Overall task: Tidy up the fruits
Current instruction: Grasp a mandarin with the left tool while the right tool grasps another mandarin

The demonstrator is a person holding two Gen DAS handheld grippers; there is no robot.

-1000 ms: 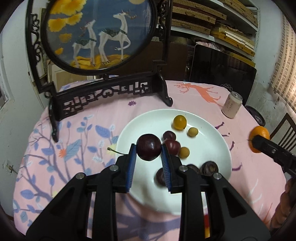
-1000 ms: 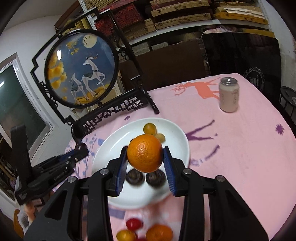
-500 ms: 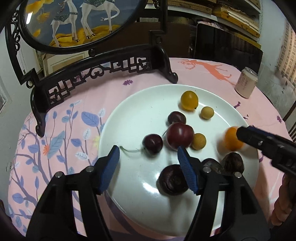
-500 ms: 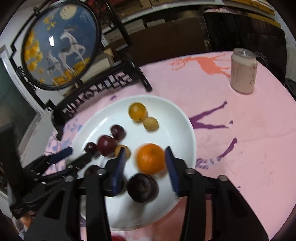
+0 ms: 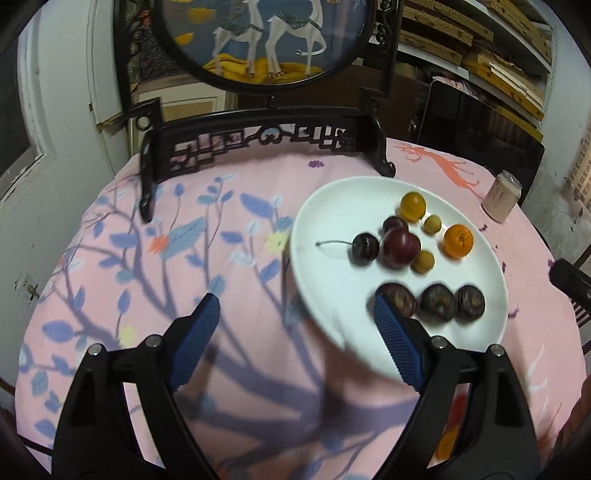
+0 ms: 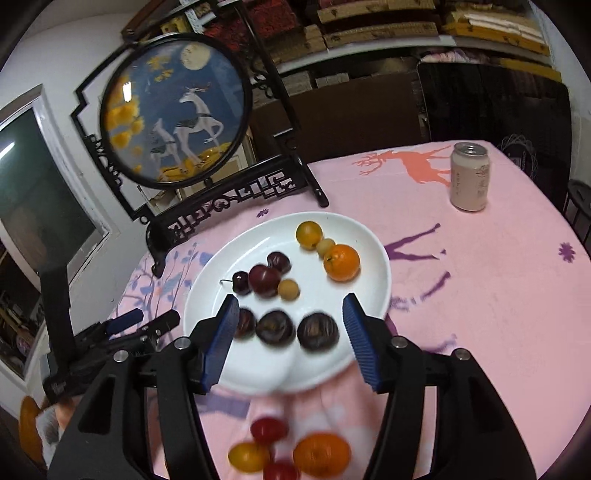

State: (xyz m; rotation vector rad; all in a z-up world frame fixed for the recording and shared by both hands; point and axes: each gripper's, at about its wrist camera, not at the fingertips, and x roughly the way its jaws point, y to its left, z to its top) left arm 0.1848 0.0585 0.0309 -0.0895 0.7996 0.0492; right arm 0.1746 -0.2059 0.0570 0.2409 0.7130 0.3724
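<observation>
Opening with nothing between their jaws, the left hand-held gripper [image 5: 291, 339] and right hand-held gripper [image 6: 290, 336] should next reach the loose fruits [image 6: 291, 454] lying near the plate [image 6: 236, 254], approaching gently from above.

A round table is covered by a pink tablecloth [image 5: 229, 280] printed with blue leaves, purple branches and an orange deer. At the far side, a round embroidered screen [image 6: 173, 110] showing white deer on blue is held upright in a carved black stand [image 5: 258, 144]. A pale drink can [image 6: 470, 181] is set upright on the cloth at the far right. Shelves of stacked boards [image 6: 388, 22] are seen behind the table.
</observation>
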